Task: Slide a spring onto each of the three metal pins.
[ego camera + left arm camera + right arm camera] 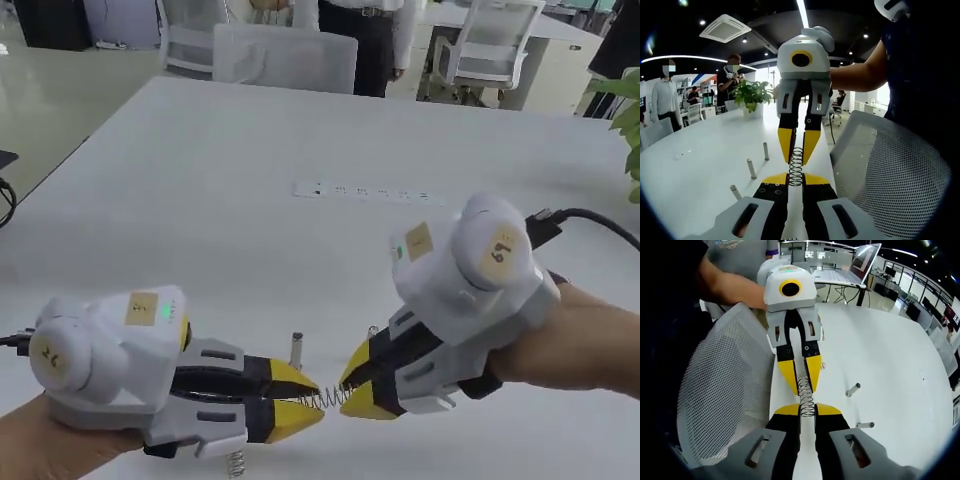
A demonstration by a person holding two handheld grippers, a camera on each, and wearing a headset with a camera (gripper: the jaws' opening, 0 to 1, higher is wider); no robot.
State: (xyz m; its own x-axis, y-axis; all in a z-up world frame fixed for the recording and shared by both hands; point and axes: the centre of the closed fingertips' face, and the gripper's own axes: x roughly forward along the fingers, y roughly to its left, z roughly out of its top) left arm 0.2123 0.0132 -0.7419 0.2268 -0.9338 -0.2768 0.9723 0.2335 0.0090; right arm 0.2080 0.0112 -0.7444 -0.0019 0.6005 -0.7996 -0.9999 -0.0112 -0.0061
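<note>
Held one spring [332,398] clear of the white tabletop [200,200], near 6 o'clock in the head view, pinched at both ends. Gripped its left end with the left gripper [318,400] and its right end with the right gripper [347,395], both with jaws closed on the coil. Showed the same two-ended hold at the centre of the left gripper view.

Noted a second spring [235,462] at the bottom edge, toward 7 o'clock. Could not tell whether it stood loose or sat on something.

Found the three metal pins [751,168] upright and bare at 9 o'clock in the left gripper view, just beyond the jaws.

Judged the step as pick-up and hand-over, with no spring yet seated on those pins. Judged the next move to need one gripper letting go. Would then need the spring tipped upright, its bore lined up over a pin top, and a straight push down.

Read "69" on a yellow sticker [503,243] on the right gripper. Could not read the sticker mark [50,355] on the left gripper. Farther off, at 12 o'clock, saw a label strip [365,190] on the tabletop, its print too small to read.
</note>
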